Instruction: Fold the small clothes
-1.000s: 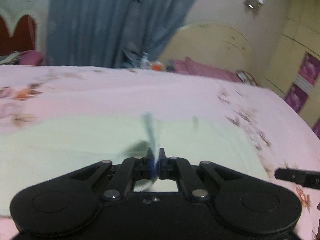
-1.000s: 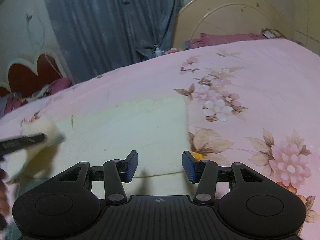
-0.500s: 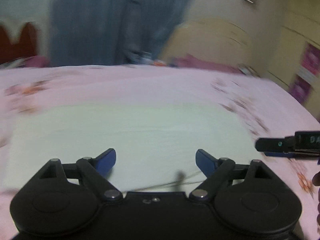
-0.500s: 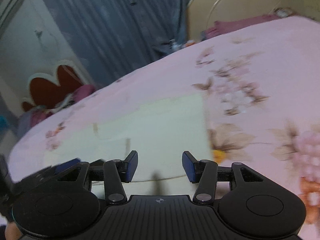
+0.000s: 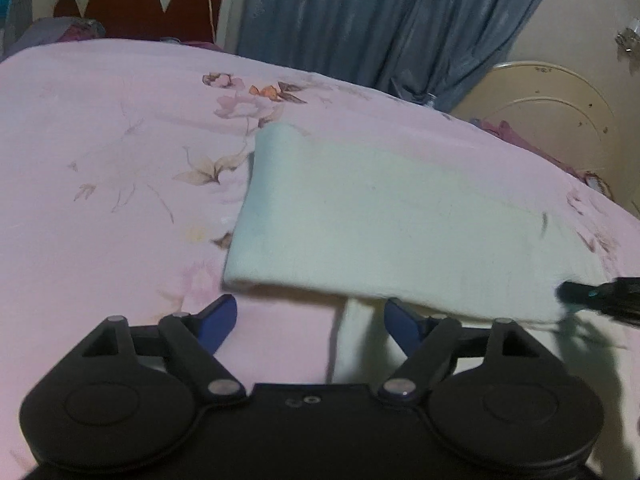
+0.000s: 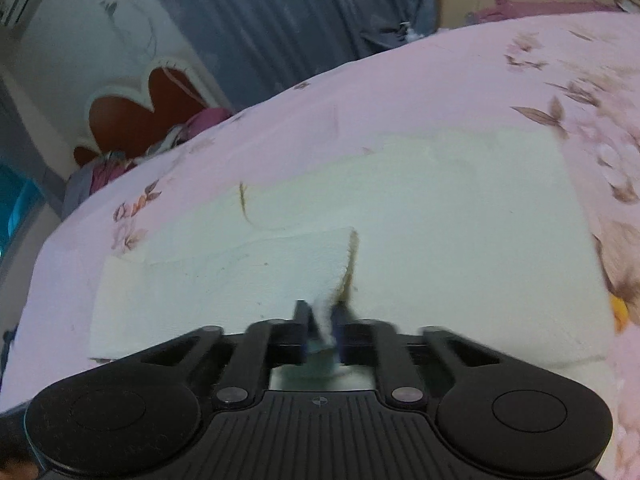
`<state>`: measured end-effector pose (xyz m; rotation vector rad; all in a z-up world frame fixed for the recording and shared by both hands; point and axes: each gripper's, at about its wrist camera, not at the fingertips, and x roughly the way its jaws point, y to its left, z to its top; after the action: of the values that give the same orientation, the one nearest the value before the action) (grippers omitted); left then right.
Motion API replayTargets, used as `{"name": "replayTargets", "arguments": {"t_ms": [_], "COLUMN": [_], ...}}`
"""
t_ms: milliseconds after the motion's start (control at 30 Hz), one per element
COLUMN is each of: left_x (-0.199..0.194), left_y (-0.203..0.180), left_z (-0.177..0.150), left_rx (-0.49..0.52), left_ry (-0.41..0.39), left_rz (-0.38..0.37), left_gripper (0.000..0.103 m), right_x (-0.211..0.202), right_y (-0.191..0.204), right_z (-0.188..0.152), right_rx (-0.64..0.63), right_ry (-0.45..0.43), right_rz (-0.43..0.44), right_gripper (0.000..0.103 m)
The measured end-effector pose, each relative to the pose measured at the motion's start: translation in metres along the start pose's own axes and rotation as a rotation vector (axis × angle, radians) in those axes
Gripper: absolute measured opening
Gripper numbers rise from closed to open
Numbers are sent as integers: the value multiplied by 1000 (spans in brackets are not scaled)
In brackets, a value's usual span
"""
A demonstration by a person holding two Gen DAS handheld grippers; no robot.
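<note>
Right tool (image 6: 322, 320) now has its jaws pressed together on a corner of the pale cream terry cloth (image 6: 420, 216); half a second ago those jaws stood apart with nothing between them, so they have just been closing and the pinch is fresh. Left tool (image 5: 310, 320) shows the opposite change: a second ago it was clamped on a fold of the same cloth, and now its blue pads (image 5: 218, 320) stand spread and empty, a little narrower than half a second ago, with the cloth's near edge just ahead of them.

Location of the cloth: it lies spread on the pink flower-printed bedsheet (image 5: 100, 160), partly doubled over, one layer visibly overlapping another in the right wrist view. From the left wrist view the right tool shows as a dark tip at the cloth's right-hand corner.

Assessment: one fold appears laid down and released; the next appears to start from the right corner. The left tool has no grip yet, so the opposite corner is unsecured.
</note>
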<state>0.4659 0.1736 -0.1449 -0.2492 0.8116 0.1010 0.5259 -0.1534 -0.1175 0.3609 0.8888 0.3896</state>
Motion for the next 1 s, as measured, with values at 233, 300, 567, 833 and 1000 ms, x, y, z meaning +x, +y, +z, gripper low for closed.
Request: {"name": "replayTargets", "arguments": {"t_ms": [233, 300, 567, 833, 1000], "left_x": [12, 11, 13, 12, 12], "left_y": [-14, -15, -21, -22, -24], "left_z": [-1, -2, 1, 3, 3], "left_rx": [99, 120, 158, 149, 157], "left_ry": [-25, -26, -7, 19, 28], "left_rz": [38, 17, -43, -70, -69], "left_gripper": [58, 44, 17, 11, 10], "right_x": [-73, -79, -93, -93, -93], "right_y": [-8, -26, -57, -61, -64], "right_z": [27, 29, 11, -3, -8], "right_rx": [-57, -43, 0, 5, 6], "right_ry": [-286, -266, -250, -208, -187], "right_rz": [-112, -143, -188, -213, -218], "right_gripper": [4, 4, 4, 4, 4]}}
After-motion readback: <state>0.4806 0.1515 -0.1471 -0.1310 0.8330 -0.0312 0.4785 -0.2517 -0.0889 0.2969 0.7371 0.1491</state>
